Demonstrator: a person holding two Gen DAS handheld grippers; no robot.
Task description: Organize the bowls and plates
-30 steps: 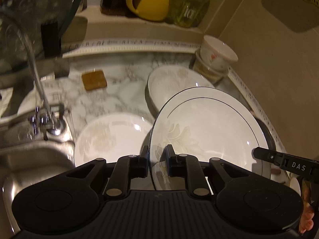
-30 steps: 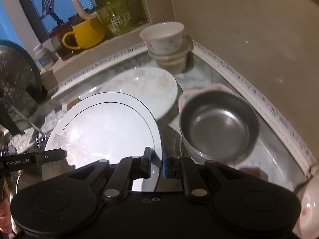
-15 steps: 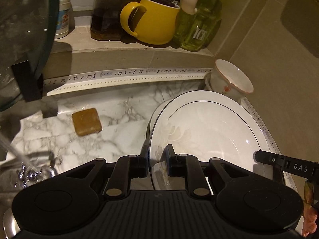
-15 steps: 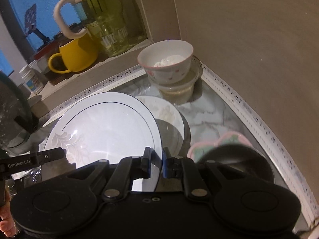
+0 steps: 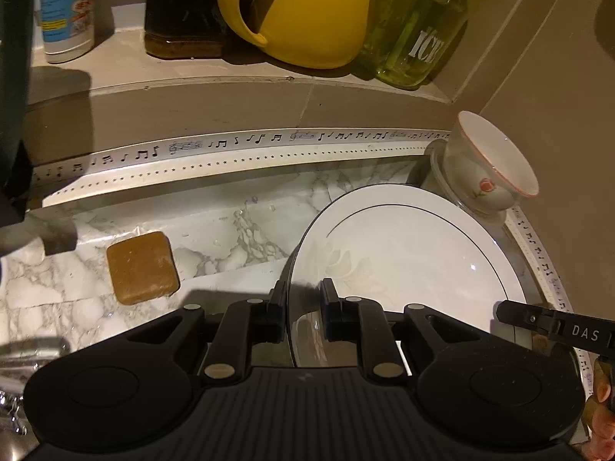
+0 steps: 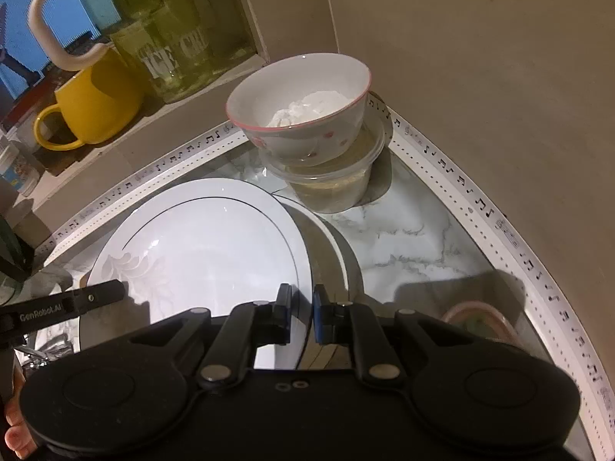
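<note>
Right wrist: plate rim overhangs counter.

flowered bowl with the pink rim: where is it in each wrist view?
Left wrist: flowered bowl at right of centre, tilted in a clear container, behind the held plate.
Right wrist: flowered bowl upper centre, white stuff inside.
Shared landmark: yellow mug on the ledge.
</note>
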